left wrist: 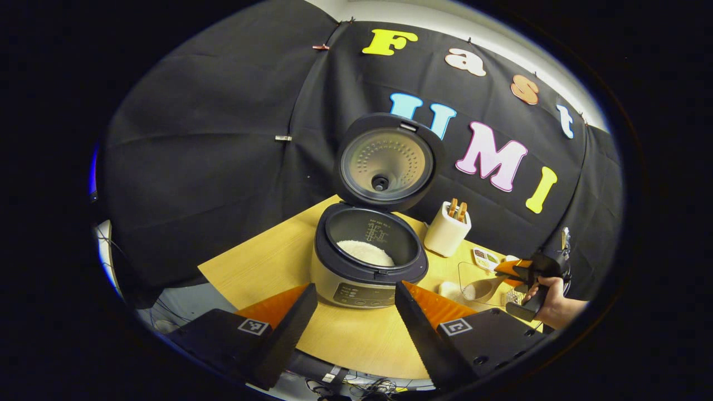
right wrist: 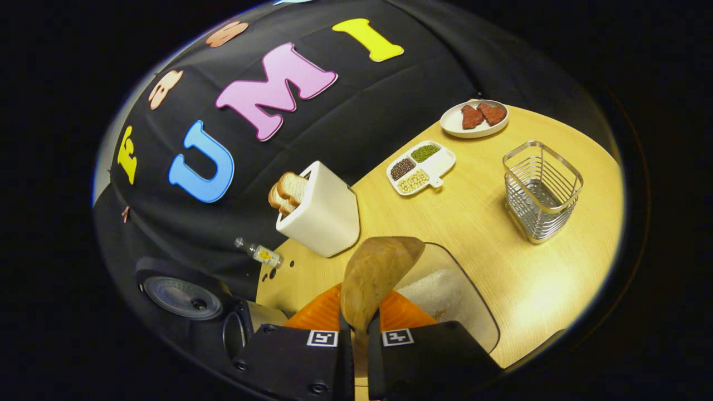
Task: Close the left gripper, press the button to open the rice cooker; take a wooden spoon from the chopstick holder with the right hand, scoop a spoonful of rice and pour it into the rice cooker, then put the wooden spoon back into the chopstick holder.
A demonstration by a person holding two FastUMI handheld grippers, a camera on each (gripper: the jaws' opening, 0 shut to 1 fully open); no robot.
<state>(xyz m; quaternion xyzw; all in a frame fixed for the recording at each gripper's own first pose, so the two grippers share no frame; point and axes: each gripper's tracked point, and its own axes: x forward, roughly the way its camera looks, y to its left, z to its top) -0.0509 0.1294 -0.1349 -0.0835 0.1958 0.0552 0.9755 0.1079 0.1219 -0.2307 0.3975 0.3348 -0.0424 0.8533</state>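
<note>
Wooden spoon (right wrist: 374, 278) sat clamped in the right gripper (right wrist: 359, 334) over the rice container (right wrist: 457, 301); the rice cooker (left wrist: 367, 262) stood open, left gripper (left wrist: 356, 312) spread empty. Scooping, pouring, returning to the chopstick holder (left wrist: 447, 229) seemingly remained.

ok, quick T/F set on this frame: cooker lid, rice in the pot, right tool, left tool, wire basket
1. The cooker lid is shut. False: it stands open, upright behind the pot.
2. There is rice in the cooker pot. True.
3. The right tool grips the wooden spoon. True: both fingers press on its handle, bowl over the clear rice container.
4. The left tool is shut on the cooker's button. False: its fingers are apart, in front of the cooker, touching nothing.
5. The wire basket holds the spoon. False: the basket is empty, standing on the table.
</note>
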